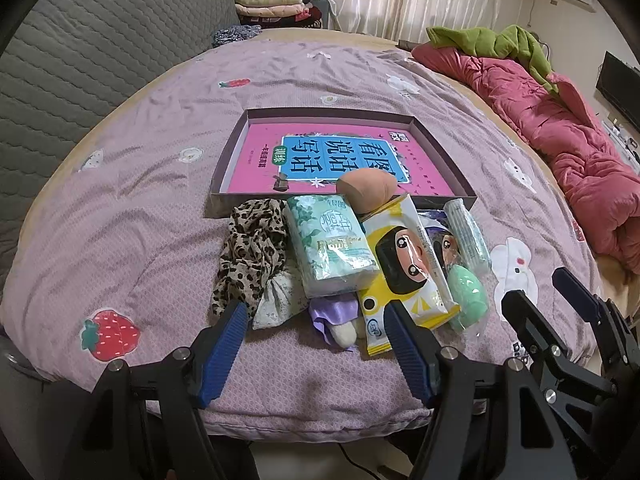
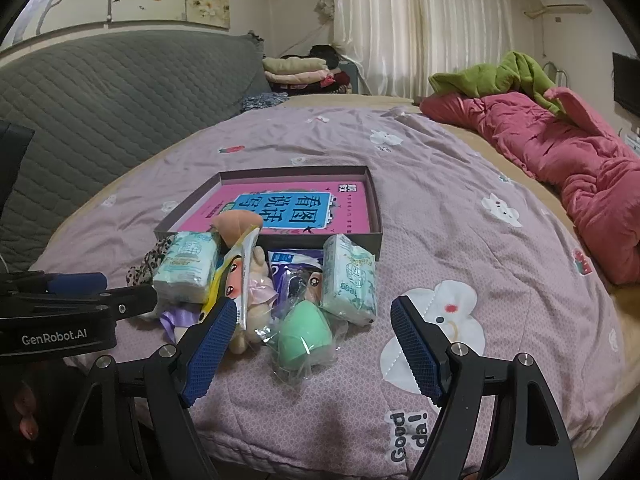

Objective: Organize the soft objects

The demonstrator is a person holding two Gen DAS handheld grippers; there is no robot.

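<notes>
A heap of soft things lies on the purple bedspread in front of a shallow box (image 1: 224,203) that holds a pink book. In the heap are a leopard-print scarf (image 1: 250,248), a tissue pack (image 1: 328,240), a yellow wipes pack (image 1: 404,264), a green sponge (image 2: 302,338) in clear wrap, a second tissue pack (image 2: 350,284) and a plush doll (image 1: 366,188). My left gripper (image 1: 316,316) stands open just short of the heap's near edge. My right gripper (image 2: 314,308) is open too, with the sponge between and slightly beyond its fingers.
A crumpled pink quilt (image 1: 560,132) with a green garment (image 1: 492,40) lies along the bed's right side. A grey quilted headboard (image 1: 80,60) rises on the left. Folded clothes (image 1: 276,4) are stacked at the back. The bed's near edge runs just under both grippers.
</notes>
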